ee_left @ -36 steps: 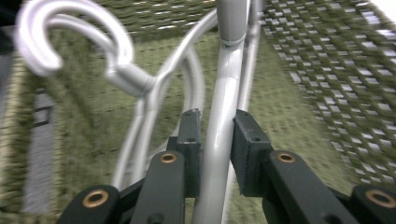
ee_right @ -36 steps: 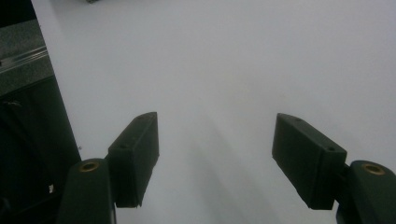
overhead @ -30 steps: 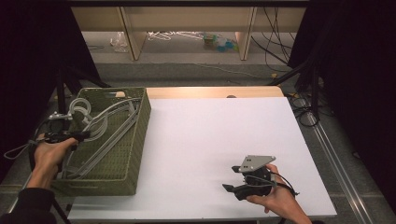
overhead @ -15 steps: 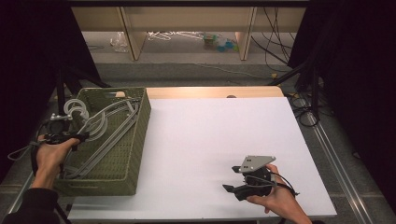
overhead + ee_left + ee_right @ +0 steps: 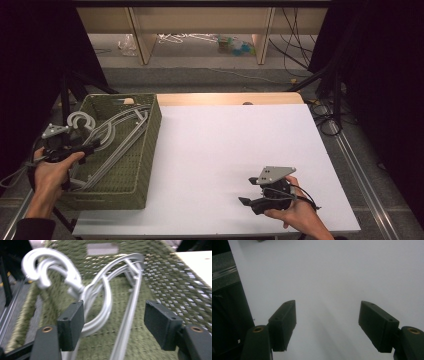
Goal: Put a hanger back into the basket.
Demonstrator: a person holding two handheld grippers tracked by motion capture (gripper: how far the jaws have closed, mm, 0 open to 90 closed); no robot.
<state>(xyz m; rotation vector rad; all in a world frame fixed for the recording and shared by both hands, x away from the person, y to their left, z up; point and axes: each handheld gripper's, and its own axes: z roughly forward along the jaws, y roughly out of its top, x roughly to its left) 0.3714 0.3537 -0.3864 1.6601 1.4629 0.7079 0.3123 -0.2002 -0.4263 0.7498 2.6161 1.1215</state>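
We see a green woven basket [image 5: 142, 150] at the left edge of the white desk [image 5: 235, 150], and in it lies a bundle of pale grey plastic hangers [image 5: 117, 132]. Their long bars run along the basket's length, and their hooks [image 5: 80, 121] curl up over its far left rim. In the left tool's own view the hangers [image 5: 107, 297] rest on the woven floor of the basket [image 5: 170, 282], with the hooks [image 5: 47, 267] bunched at the upper left and one straight bar running down between the jaws.

The left tool [image 5: 75, 149] hovers over the basket's left side, just beside the hooks. Its jaws have just been opening, and they now stand released: the hanger bars pass between them, the left pad sits close against a curved bar, but we see neither pad pressing on anything [image 5: 113, 327]. The picture there is somewhat blurred, so we cannot tell whether that pad brushes the bar.

The right tool [image 5: 255, 195] rests low at the near right part of the desk, well apart from the basket. Its jaws are spread wide with bare white desk between them [image 5: 327, 325].

Beyond the desk, a shelf [image 5: 200, 30] stands on the floor with small clutter under it.
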